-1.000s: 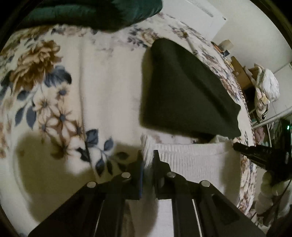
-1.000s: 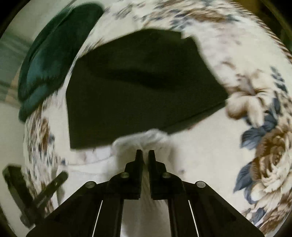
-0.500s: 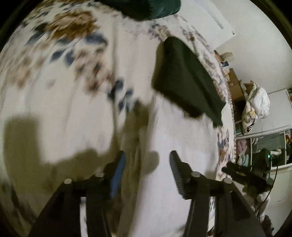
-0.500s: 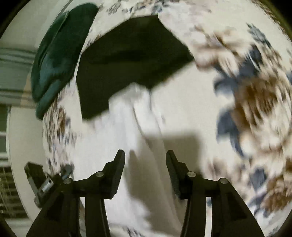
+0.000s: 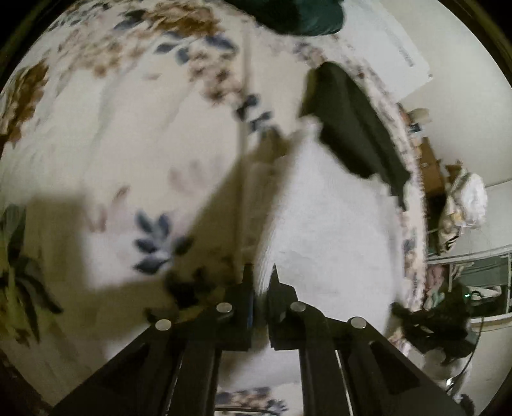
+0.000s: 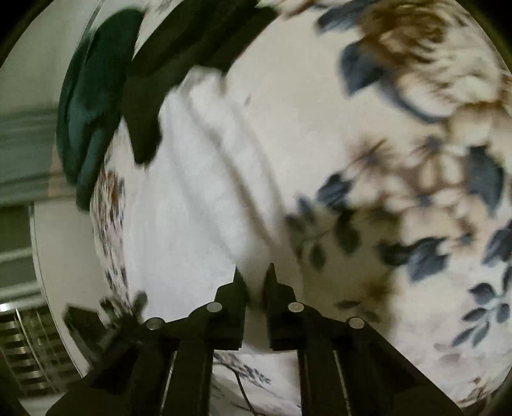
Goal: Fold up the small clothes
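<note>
A white knit garment (image 5: 323, 224) lies on the floral bedspread (image 5: 96, 153), its far end touching a folded dark garment (image 5: 352, 131). My left gripper (image 5: 260, 275) is shut on the garment's near left edge. In the right wrist view the white garment (image 6: 192, 198) runs away from me, and my right gripper (image 6: 254, 275) is shut on its near right edge. The dark garment (image 6: 179, 54) lies beyond it. Each gripper shows at the edge of the other's view: the right one (image 5: 425, 323) and the left one (image 6: 105, 323).
A dark green cushion (image 6: 92, 108) lies at the far end of the bed, also in the left wrist view (image 5: 294, 16). Off the bed's right side stand a shelf with clothes (image 5: 464, 198) and a white wall (image 5: 464, 64). The bedspread (image 6: 400, 160) stretches wide on either side.
Both grippers let go of the garment's far corners, drew back open along it, and have now shut on its near edge. The white garment now lies stretched out flat.
</note>
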Motion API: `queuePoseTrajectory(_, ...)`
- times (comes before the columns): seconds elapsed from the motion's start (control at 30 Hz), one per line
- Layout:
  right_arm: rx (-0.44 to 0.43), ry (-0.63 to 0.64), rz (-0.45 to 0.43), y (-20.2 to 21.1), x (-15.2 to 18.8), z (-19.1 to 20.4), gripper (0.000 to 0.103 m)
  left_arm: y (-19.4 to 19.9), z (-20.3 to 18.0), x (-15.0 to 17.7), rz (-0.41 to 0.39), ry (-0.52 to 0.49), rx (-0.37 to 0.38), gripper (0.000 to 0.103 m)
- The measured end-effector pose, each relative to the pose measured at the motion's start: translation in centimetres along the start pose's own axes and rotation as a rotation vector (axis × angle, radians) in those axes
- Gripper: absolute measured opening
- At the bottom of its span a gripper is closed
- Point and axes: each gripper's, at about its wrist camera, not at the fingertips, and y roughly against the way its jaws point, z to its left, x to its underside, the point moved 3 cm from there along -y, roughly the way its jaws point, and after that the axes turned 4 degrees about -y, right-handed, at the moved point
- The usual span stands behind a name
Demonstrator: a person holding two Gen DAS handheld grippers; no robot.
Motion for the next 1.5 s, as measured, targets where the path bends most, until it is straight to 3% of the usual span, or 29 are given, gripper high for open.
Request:
queuePoseTrajectory(0.07, 0.035, -0.019, 0.01, 0.0, -0.7, -1.1, 0.007, -1.1, 0.2, 0.7, 0.06, -0.005, 0.024, 0.006)
queuePoseTrajectory(0.17, 0.084, 0.015, 0.08, -1.4, -0.4, -1.0, 0.01, -0.4, -0.7, 0.0, 0.084, -0.054, 0.033, 0.012)
queuePoseTrajectory(0.2, 0.09, 0.045, 0.09, -1.3, -0.5, -0.3, 0.014, 0.0, -1.3, -0.7, 0.092, -0.08, 0.017, 0.016)
queuePoseTrajectory(0.27, 0.1, 0.078, 0.079, -0.7, -1.0, 0.6, 0.024, 0.4, -2.2, -2.1, 0.074, -0.107, 0.029, 0.039)
queuePoseTrajectory(0.33, 0.079, 0.099, 0.036, 0.3, -2.3, 1.9, 0.046, 0.2, -2.8, -3.6, 0.039, -0.127, 0.022, 0.052)
queuePoseTrajectory(0.43, 0.036, 0.108, -0.006, 0.4, -5.3, 4.0, 0.048, -2.1, -4.2, -7.0, 0.017, -0.173, 0.021, 0.052)
queuePoseTrajectory(0.6, 0.016, 0.144, -0.002, -2.6, -11.0, 8.5, 0.048, -7.0, -6.5, -11.3, 0.024, -0.268, -0.027, 0.048)
queuePoseTrajectory(0.63, 0.034, 0.16, 0.007, -3.4, -11.7, 9.0, 0.048, -7.2, -6.9, -11.6, 0.015, -0.283, -0.03, 0.024)
queuePoseTrajectory(0.67, 0.062, 0.179, 0.011, -4.3, -12.3, 9.6, 0.048, -7.5, -7.3, -11.9, 0.011, -0.301, -0.039, 0.006)
queuePoseTrajectory(0.73, 0.117, 0.233, -0.023, -5.0, -12.8, 10.5, 0.017, -6.9, -7.8, -12.5, -0.022, -0.321, -0.014, 0.006)
queuePoseTrajectory(0.83, 0.147, 0.223, -0.138, -3.5, -13.0, 11.0, 0.008, -5.5, -7.9, -13.1, -0.06, -0.296, 0.001, 0.006)
queuePoseTrajectory(0.87, 0.167, 0.206, -0.18, -2.5, -13.1, 10.6, 0.002, -5.4, -7.3, -13.4, -0.063, -0.283, -0.025, 0.006)
queuePoseTrajectory(0.93, 0.195, 0.142, -0.247, -0.9, -13.7, 9.3, 0.003, -6.4, -5.7, -13.9, -0.032, -0.236, -0.045, 0.006)
queuePoseTrajectory(1.03, 0.16, 0.068, -0.17, -2.1, -14.5, 7.5, 0.003, -8.1, -4.2, -13.8, 0.025, -0.209, -0.055, 0.007)
queuePoseTrajectory(1.13, 0.228, 0.172, -0.145, -3.5, -14.2, 8.9, 0.004, -8.2, -4.0, -13.4, 0.056, -0.187, -0.019, 0.012)
queuePoseTrajectory(1.2, 0.218, 0.199, -0.101, -3.5, -14.3, 9.3, 0.005, -7.2, -3.7, -13.1, 0.071, -0.148, 0.025, 0.017)
queuePoseTrajectory(1.27, 0.191, 0.199, -0.071, -2.8, -14.5, 9.2, 0.023, -5.2, -3.3, -12.3, 0.056, -0.115, 0.069, 0.03)
queuePoseTrajectory(1.3, 0.153, 0.188, -0.047, -2.3, -14.5, 9.2, 0.045, -4.4, -3.1, -11.8, 0.05, -0.105, 0.09, 0.036)
queuePoseTrajectory(1.33, 0.115, 0.182, -0.03, -1.7, -14.6, 8.9, 0.063, -3.4, -2.8, -11.1, 0.042, -0.091, 0.115, 0.049)
queuePoseTrajectory(1.37, 0.08, 0.18, -0.016, -1.2, -14.3, 8.4, 0.069, -2.7, -2.4, -10.4, 0.034, -0.073, 0.128, 0.06)
queuePoseTrajectory(1.43, 0.029, 0.184, 0.016, -0.2, -13.3, 7.0, 0.081, -1.7, -1.6, -8.5, 0.032, -0.039, 0.17, 0.065)
queuePoseTrajectory(1.5, -0.01, 0.184, 0.06, -0.2, -11.9, 5.4, 0.086, -2.1, -0.9, -6.6, 0.072, -0.013, 0.187, 0.065)
